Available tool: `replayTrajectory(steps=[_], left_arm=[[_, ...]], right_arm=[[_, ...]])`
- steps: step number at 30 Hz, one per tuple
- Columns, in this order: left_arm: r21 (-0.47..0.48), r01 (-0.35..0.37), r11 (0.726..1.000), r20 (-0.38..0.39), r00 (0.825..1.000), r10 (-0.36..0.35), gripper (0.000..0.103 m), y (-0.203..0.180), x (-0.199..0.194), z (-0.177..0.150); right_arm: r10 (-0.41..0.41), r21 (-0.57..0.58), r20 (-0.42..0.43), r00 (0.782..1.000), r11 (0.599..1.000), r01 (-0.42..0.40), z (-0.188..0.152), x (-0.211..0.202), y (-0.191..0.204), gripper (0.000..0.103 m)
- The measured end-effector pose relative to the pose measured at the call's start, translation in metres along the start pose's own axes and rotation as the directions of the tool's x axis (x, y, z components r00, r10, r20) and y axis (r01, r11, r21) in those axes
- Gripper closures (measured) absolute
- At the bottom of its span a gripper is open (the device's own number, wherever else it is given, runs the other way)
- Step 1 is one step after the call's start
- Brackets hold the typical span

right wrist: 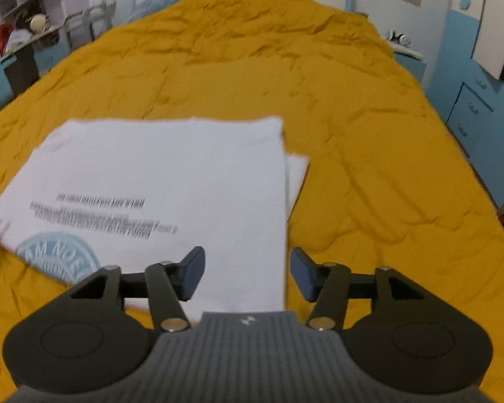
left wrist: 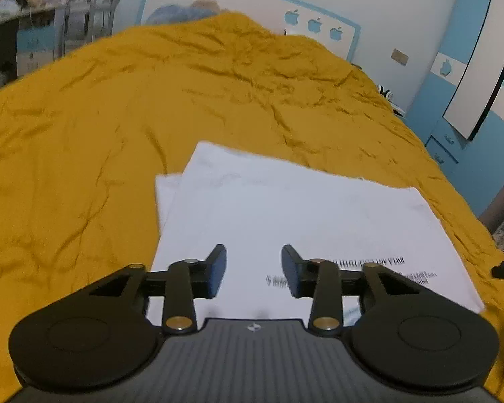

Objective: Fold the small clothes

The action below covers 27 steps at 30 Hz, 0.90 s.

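Yellow bedding covers the big bed point(left wrist: 117, 117) in the left wrist view, with a white and blue headboard far behind it. On the wrinkly blanket lies a white T-shirt point(left wrist: 285, 208), already folded into a flat, almost square shape. It looks thin, soft and light, so I think it will bend and flop when lifted, and a pinch at an edge or corner should work best. One layer pokes out at its far left corner. Blurry black writing point(left wrist: 369, 265) runs across the near part. The left gripper point(left wrist: 253, 270) hangs over the near side of the shirt, its two fingers spread wide with nothing between them. In the right wrist view the same yellow bed fills the room, with blue drawers point(right wrist: 470, 107) off to the right. The shirt lies to the left and in front, and a round pale blue badge point(right wrist: 57, 258) shows on its near corner, below the black writing. The right gripper point(right wrist: 248, 275) hovers over the shirt's right edge, one finger above the cloth and one above the blanket, spread wide and holding nothing.
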<state>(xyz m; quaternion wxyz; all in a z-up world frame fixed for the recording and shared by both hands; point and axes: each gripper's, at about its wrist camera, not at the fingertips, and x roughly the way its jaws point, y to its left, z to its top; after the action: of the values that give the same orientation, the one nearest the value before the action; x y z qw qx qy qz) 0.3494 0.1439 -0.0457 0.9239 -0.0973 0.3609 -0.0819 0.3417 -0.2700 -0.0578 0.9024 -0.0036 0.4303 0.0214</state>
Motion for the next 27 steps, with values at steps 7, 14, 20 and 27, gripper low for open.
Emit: replayTrajectory(steps=[7, 14, 20, 27], left_arm=[[0.002, -0.068, 0.998, 0.030, 0.997, 0.068, 0.020, -0.011, 0.036, 0.016], [0.003, -0.054, 0.999, 0.004, 0.999, 0.054, 0.014, -0.005, 0.065, 0.021], [-0.073, -0.032, 0.997, -0.036, 0.999, 0.029, 0.014, 0.014, 0.089, 0.023], [-0.101, -0.026, 0.995, -0.024, 0.999, 0.024, 0.014, 0.024, 0.105, 0.023]], right_arm=[[-0.012, 0.193, 0.032, 0.999, 0.981, 0.006, 0.019, 0.024, -0.041, 0.042], [0.043, 0.366, 0.036, 0.998, 0.929, -0.053, 0.024, 0.069, -0.080, 0.037], [0.120, 0.477, 0.043, 0.992, 0.870, -0.126, 0.028, 0.109, -0.113, 0.036], [0.286, 0.530, 0.056, 0.957, 0.804, -0.271, 0.033, 0.159, -0.115, 0.038]])
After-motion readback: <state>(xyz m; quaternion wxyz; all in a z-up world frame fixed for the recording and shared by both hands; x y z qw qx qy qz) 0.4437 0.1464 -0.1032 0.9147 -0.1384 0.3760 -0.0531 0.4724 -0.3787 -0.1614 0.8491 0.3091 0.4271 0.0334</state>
